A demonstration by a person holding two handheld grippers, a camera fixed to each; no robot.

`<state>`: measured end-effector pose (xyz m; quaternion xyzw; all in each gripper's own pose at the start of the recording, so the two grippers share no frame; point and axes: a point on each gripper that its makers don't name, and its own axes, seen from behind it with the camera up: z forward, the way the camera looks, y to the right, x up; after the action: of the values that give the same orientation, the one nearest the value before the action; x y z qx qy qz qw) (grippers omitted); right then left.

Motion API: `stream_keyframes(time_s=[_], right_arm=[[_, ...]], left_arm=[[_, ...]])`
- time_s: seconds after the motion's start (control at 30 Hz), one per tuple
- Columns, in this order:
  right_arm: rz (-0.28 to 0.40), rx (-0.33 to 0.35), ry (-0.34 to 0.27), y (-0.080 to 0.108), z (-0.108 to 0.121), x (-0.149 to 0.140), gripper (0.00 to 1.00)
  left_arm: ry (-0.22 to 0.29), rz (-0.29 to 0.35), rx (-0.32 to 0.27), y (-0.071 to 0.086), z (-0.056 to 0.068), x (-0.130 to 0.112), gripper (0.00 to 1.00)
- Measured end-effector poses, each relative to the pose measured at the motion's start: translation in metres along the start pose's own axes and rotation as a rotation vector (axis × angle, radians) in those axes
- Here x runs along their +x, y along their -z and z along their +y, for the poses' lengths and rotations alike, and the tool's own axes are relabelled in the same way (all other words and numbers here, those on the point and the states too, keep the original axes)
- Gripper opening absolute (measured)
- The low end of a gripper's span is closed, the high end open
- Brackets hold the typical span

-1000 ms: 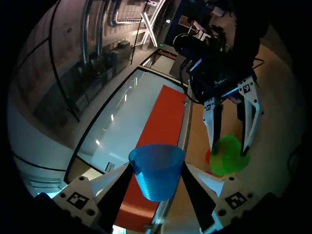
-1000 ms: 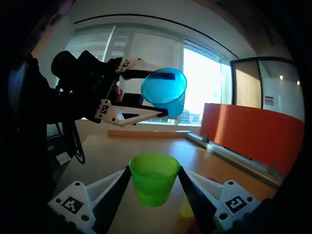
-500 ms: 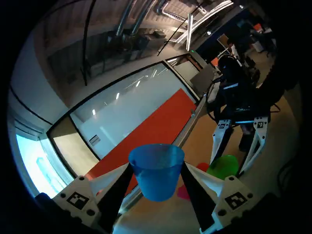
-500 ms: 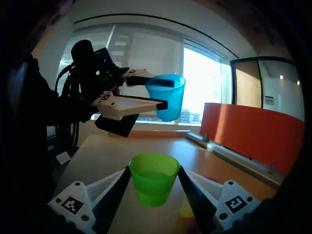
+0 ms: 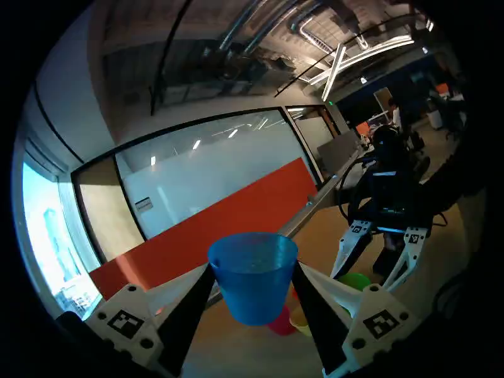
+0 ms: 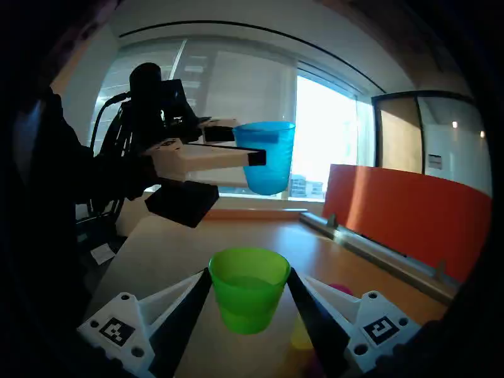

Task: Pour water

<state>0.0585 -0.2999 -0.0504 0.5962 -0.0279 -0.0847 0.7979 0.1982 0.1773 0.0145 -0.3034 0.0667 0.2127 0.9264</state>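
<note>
Desk (image 6: 183, 242) is wooden, with an orange partition (image 6: 403, 201) along its far edge. Left gripper (image 5: 253, 268) is clamped on the blue cup (image 5: 253, 290), holding it upright well above the desk. Right gripper (image 6: 249, 272) pinches the green cup (image 6: 247, 299) way lower over the desk, can't tell if it's touching.

Left claw (image 5: 252, 272), right claw (image 6: 249, 277): white fingers (image 5: 169, 295), black pads (image 5: 190, 309), square markers (image 5: 127, 323); black housing (image 6: 154, 101), seemingly cabled.
</note>
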Motion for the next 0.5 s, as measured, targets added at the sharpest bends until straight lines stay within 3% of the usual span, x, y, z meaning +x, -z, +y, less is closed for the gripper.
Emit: stream_keyframes(time_s=[0.23, 0.5], right_arm=[[-0.005, 0.0, 0.0, 0.0, 0.0, -0.001, 0.9], [-0.015, 0.003, 0.0, 0.001, 0.0, -0.002, 0.9]], left_arm=[[0.147, 0.004, -0.002, 0.004, -0.008, -0.002, 0.84], [0.249, 0.0, -0.02, 0.006, -0.008, -0.004, 0.84]])
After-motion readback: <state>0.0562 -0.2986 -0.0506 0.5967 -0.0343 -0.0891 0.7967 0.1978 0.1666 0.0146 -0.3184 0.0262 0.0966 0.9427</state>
